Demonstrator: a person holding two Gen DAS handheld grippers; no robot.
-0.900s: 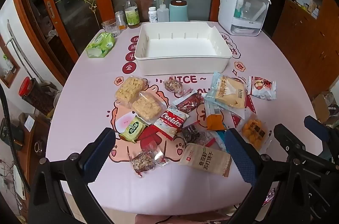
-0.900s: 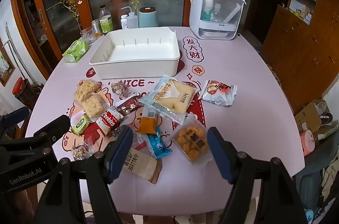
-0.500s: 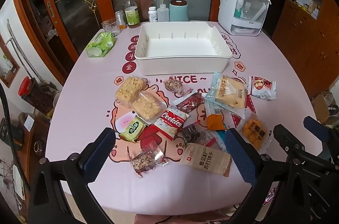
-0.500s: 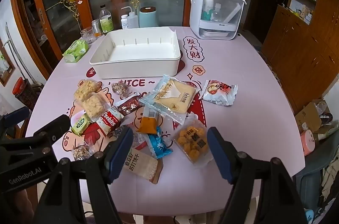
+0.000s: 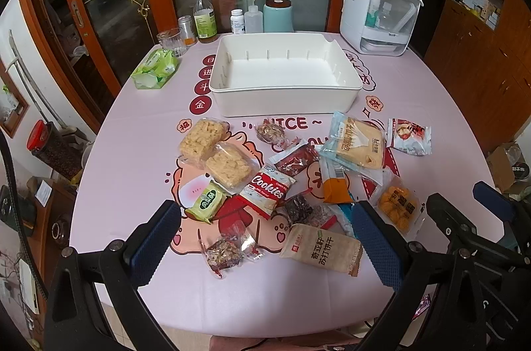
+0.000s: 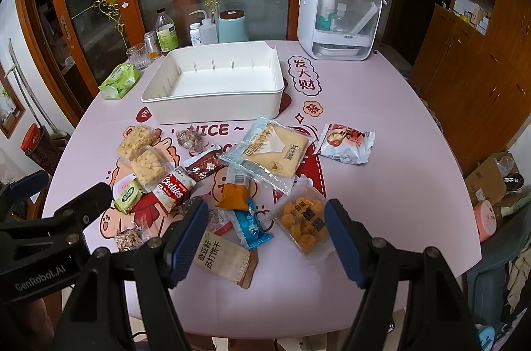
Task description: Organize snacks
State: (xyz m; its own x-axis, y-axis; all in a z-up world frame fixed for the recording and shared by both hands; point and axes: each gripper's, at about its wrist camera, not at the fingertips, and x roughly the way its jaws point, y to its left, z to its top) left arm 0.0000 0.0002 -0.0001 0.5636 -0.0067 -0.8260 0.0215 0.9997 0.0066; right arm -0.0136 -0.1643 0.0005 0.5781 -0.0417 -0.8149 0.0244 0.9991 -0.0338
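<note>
Far left on the pink table [image 5: 109,151]: green tissue pack [image 5: 155,68] near the back edge, beside a ribbed glass [image 5: 170,40]; nearer the front, two clear-wrapped rice crisp blocks [image 5: 215,151] overlapping, with a small green packet [image 5: 207,201] just in front of them; low in the frame, left gripper [image 5: 265,243] hanging over the near edge, fingers [image 5: 156,241] spread wide with nothing pinched, only loose snacks showing through the gap; between those fingers, a clear bag of nuts [image 5: 225,253], a red and white Cookies pack [image 5: 268,190] and a beige cracker packet [image 5: 322,249]; at the back centre, white bin [image 5: 285,102] sitting empty, its front wall close behind the snack pile, bottles [image 5: 205,19] and a teal canister [image 5: 278,15] lined up behind it; further right in the pile, a dark red sachet [image 6: 205,166], an orange-ended stick pack [image 6: 235,190], a blue wrapper [image 6: 252,226] and a large flat toast packet [image 6: 268,153]; right gripper [image 6: 267,239] also above the front edge, jaws parted and gripping nothing, a bag of golden puffs [image 6: 303,223] lying on the table just inside its right finger [image 6: 345,239]; beyond, a red and white snack bag [image 6: 345,143] alone on bare cloth; at the far right rear corner, a white lidded dispenser box [image 6: 338,15].
</note>
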